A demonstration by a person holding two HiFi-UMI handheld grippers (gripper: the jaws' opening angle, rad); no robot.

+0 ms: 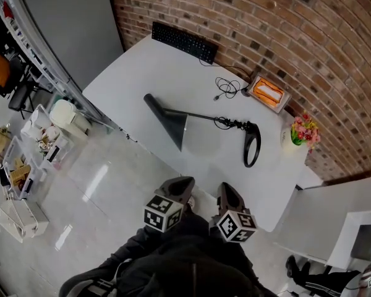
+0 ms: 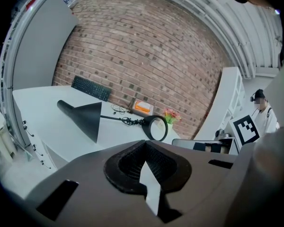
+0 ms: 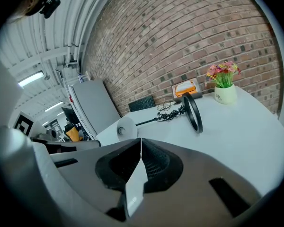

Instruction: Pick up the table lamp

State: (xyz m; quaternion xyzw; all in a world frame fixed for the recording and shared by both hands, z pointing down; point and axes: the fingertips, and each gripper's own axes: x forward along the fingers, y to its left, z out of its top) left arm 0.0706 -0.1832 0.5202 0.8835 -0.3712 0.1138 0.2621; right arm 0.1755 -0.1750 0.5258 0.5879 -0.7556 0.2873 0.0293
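Observation:
The black table lamp lies on its side on the white table [image 1: 136, 73]. Its cone shade [image 1: 170, 121] points left, a thin stem runs right to the ring base [image 1: 252, 143], and the cord is coiled around the stem's end. Both grippers are short of the table's near edge, apart from the lamp. My left gripper [image 1: 180, 185] is shut and empty; its view shows the shade [image 2: 85, 117] and ring base [image 2: 156, 126] ahead. My right gripper [image 1: 227, 192] is also shut and empty, facing the ring base [image 3: 193, 112] and the shade [image 3: 126, 126].
A black keyboard [image 1: 184, 42], a loose cable [image 1: 226, 86] and an orange box [image 1: 269, 93] lie along the brick wall. A flower pot [image 1: 302, 132] stands at the table's right end. A grey partition [image 1: 68, 23] and cluttered shelves [image 1: 37, 135] are on the left.

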